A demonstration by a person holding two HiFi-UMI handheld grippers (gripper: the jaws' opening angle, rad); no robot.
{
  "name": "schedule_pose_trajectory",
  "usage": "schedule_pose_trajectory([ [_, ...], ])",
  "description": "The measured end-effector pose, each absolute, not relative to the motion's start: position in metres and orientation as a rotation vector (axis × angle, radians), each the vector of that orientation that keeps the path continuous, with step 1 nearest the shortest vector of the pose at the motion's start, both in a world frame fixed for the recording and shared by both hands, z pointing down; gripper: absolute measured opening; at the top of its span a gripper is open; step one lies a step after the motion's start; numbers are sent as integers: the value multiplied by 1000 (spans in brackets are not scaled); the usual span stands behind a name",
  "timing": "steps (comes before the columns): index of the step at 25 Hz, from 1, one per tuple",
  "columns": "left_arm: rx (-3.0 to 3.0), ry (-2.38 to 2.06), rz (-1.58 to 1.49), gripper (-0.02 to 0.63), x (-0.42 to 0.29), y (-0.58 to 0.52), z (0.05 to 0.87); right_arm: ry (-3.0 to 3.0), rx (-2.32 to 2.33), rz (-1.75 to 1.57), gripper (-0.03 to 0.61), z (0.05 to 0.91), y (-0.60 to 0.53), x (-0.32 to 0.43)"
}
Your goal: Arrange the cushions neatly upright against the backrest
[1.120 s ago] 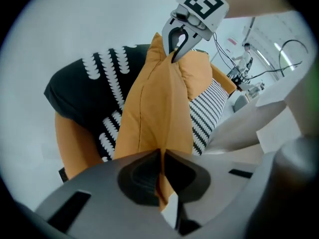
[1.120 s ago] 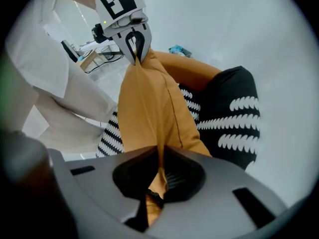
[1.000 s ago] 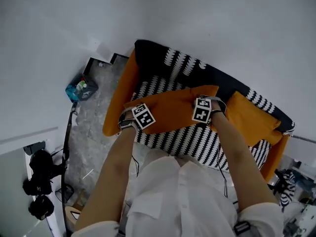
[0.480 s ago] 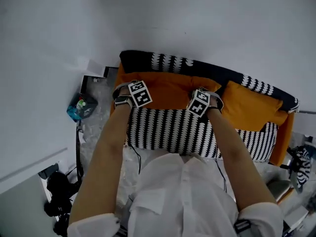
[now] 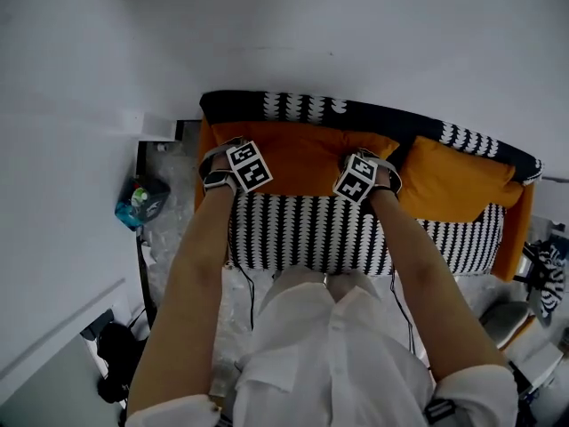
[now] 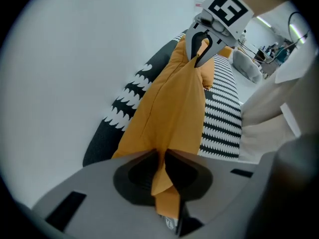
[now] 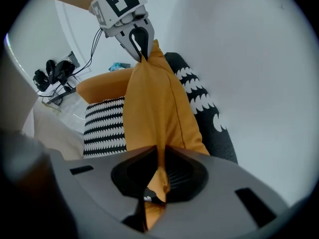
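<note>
An orange cushion [image 5: 302,157] stands upright against the black-and-white backrest [image 5: 373,114] at the sofa's left end. My left gripper [image 5: 238,163] pinches its top left corner and my right gripper [image 5: 364,174] its top right corner. In the left gripper view the orange fabric [image 6: 174,103] runs between the left gripper's [image 6: 160,156] pads. The right gripper view shows the same fabric [image 7: 154,108] between the right gripper's [image 7: 160,158] pads. Both sets of jaws have just been opening a little, and the fabric still sits between them. A second orange cushion [image 5: 453,185] leans against the backrest at the right.
The striped seat [image 5: 302,234] lies between orange armrests [image 5: 520,238]. A white wall rises behind the sofa. A blue bag [image 5: 142,201] sits on the floor at the left, dark gear [image 5: 120,363] lower left, and clutter [image 5: 544,278] at the right.
The cushion went from lying across the seat to standing upright against the backrest. Both grippers moved with it toward the backrest, still at its two top corners.
</note>
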State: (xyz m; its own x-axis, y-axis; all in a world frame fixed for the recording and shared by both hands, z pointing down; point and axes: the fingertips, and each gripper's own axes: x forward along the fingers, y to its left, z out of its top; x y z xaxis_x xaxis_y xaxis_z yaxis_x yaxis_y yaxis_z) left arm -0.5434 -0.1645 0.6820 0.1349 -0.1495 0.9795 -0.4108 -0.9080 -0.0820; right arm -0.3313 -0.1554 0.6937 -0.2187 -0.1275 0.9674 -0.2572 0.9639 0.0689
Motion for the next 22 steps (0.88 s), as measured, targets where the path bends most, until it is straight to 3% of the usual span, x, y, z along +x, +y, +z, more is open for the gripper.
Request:
schedule_pose_trajectory([
  [2,2200,-591,1815,85,-542,-169,683,-1782,295,115,64,693,-161,-330],
  [5,2184,-620,1754,185,-538,-171,684,-1784,313,101,78,688,-169,-328],
  [9,2212,-641,1753,213,-532,-165,674,-1810,343,80,86,675,-170,-323],
  [13,2301,-704,1588,198,-506,-158,642,-1873,434,106,83,653,-169,-312],
  [22,2353,-939,889,75,-439,-131,545,-2178,828,486,14,573,-139,-278],
])
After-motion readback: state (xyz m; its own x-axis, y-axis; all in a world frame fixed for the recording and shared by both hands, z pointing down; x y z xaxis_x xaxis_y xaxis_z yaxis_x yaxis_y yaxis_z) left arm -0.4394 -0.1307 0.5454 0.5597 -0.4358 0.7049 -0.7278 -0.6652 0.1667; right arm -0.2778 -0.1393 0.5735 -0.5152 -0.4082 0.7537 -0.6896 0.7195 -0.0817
